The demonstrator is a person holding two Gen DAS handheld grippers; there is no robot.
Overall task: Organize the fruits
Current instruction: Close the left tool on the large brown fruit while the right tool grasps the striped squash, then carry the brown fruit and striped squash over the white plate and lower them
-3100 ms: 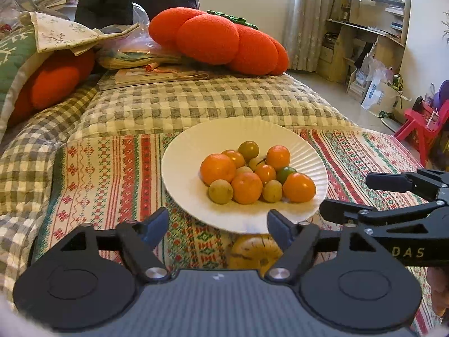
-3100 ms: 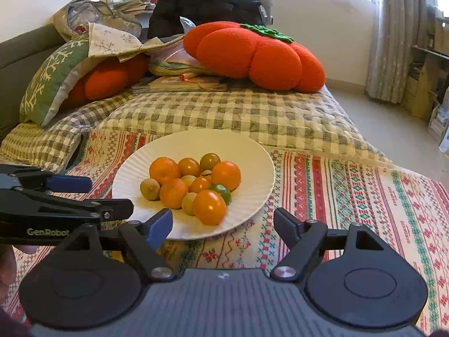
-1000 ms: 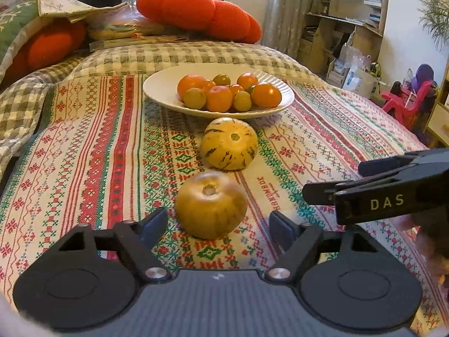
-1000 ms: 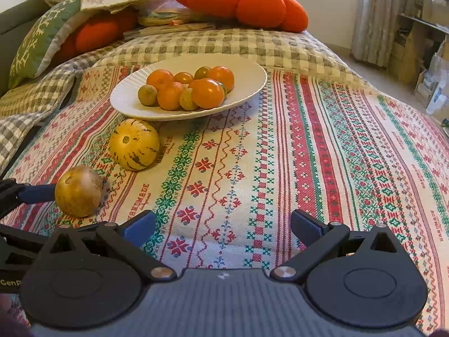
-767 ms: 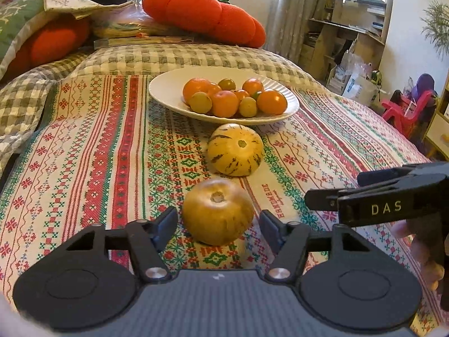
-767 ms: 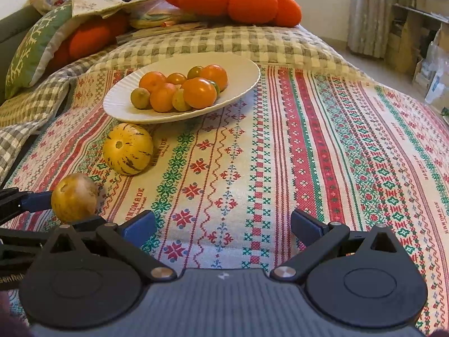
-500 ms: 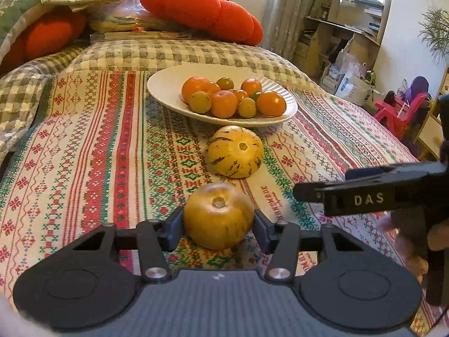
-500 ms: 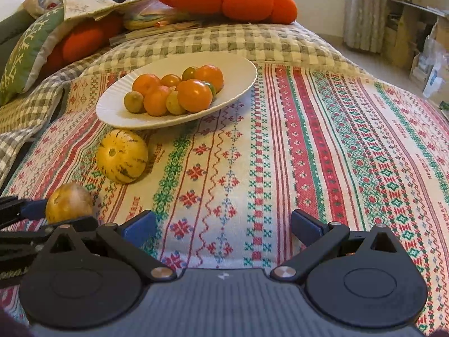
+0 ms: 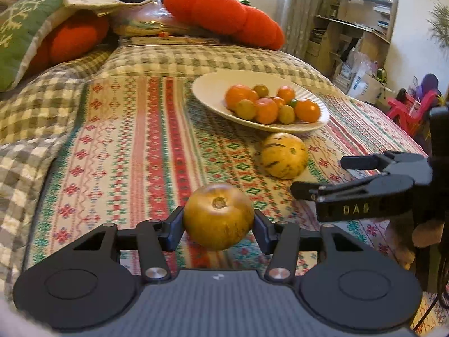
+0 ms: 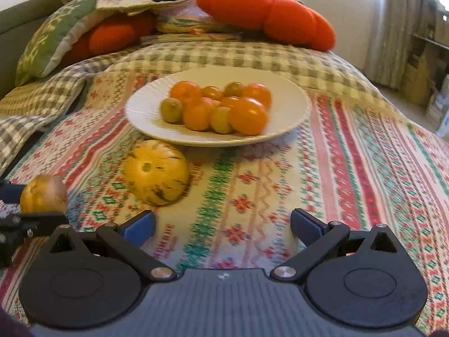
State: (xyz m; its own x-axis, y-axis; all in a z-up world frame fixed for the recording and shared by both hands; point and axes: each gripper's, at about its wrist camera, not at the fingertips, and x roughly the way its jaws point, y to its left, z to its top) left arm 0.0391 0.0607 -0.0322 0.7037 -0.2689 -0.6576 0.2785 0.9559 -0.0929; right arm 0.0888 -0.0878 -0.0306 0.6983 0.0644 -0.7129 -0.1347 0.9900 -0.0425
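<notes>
My left gripper (image 9: 219, 229) is shut on a round brown-yellow fruit (image 9: 218, 219), its pads pressing both sides, and holds it just above the patterned cloth. That fruit (image 10: 43, 193) also shows at the left edge of the right wrist view. A yellow striped melon (image 9: 284, 155) (image 10: 155, 172) lies on the cloth in front of a white plate (image 9: 213, 90) (image 10: 291, 104) piled with several small orange and green fruits (image 10: 219, 108). My right gripper (image 10: 223, 229) stands open above the cloth, right of the melon, with nothing between its fingers. It is seen side-on (image 9: 317, 175) from the left wrist.
The patterned cloth (image 10: 350, 174) covers a bed with a checked quilt (image 9: 174, 59). Orange pumpkin cushions (image 9: 224, 16) and a green pillow (image 9: 19, 36) lie at the back. Shelves, boxes and a red chair (image 9: 407, 109) stand at the right, off the bed.
My left gripper closed on the brown-yellow fruit and lifted it slightly while drifting left. My right gripper moved in toward the melon and plate, which now look larger.
</notes>
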